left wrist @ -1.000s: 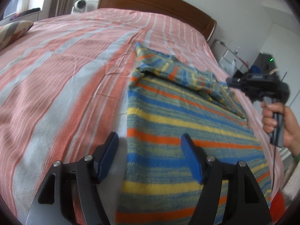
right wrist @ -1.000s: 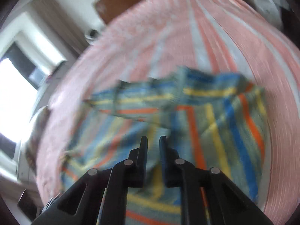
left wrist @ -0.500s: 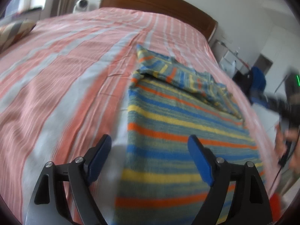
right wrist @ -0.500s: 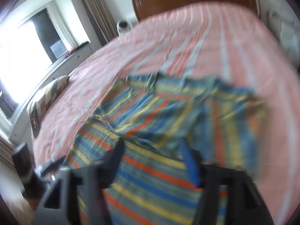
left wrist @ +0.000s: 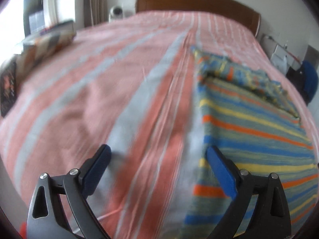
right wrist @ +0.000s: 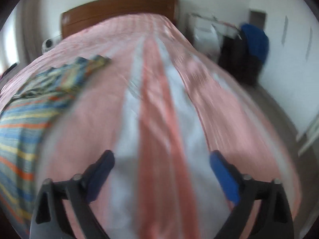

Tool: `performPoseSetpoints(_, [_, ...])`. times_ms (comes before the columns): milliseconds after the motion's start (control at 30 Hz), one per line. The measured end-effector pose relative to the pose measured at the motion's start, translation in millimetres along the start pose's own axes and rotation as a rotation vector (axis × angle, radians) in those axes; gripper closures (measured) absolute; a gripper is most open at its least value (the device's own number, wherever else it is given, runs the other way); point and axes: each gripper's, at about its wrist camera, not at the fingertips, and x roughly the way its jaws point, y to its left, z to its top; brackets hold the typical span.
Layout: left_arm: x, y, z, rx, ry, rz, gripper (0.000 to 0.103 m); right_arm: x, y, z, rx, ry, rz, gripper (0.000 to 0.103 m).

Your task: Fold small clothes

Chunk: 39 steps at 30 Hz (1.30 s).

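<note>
A small striped garment (left wrist: 251, 127), grey-green with blue, yellow and orange bands, lies flat on the bed with its far part folded over. In the left wrist view it is at the right; in the right wrist view (right wrist: 26, 117) it is at the left. My left gripper (left wrist: 157, 159) is open and empty above the bedspread, just left of the garment's edge. My right gripper (right wrist: 161, 165) is open and empty above bare bedspread, to the right of the garment.
The bed has a pink, orange and white striped cover (left wrist: 119, 83) and a brown headboard (left wrist: 197, 2). A patterned pillow (left wrist: 37, 45) lies at the left edge. Dark bags with a blue item (right wrist: 253, 45) stand on the floor right of the bed.
My right gripper opened, let go of the garment's folded part and swung right, off the garment. My left gripper opened wider and shifted left, off the garment's edge.
</note>
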Motion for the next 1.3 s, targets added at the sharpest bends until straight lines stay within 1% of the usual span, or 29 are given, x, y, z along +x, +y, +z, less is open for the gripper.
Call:
performPoseSetpoints(33, [2, -1, -2, 0.004, -0.012, 0.006, 0.001, 5, -7, -6, 0.042, -0.029, 0.034, 0.001])
performPoseSetpoints(67, [1, -4, -4, 0.015, -0.031, 0.016, 0.001, 6, -5, -9, 0.053, -0.058, 0.042, 0.001])
performPoseSetpoints(100, [3, -6, -6, 0.026, -0.037, 0.031, 0.001, 8, -3, -9, 0.056, -0.064, 0.040, 0.001])
performPoseSetpoints(167, [3, -9, -9, 0.032, -0.050, 0.043, 0.000, 7, -3, -9, 0.047, -0.064, 0.033, 0.001])
performPoseSetpoints(300, [4, -8, -10, 0.021, -0.064, 0.045, 0.000, 4, -6, -9, 0.052, -0.077, 0.054, 0.001])
performPoseSetpoints(433, [5, -10, -11, 0.026, -0.076, 0.053, 0.000, 7, -1, -10, 0.048, -0.083, 0.055, 0.001])
performPoseSetpoints(533, [5, -10, -11, 0.026, -0.077, 0.053, 0.000, 9, -4, -17, 0.047, -0.085, 0.056, 0.001])
performPoseSetpoints(1300, [6, -11, -12, 0.028, -0.078, 0.056, 0.000, 9, -3, -18, 0.046, -0.086, 0.053, 0.000])
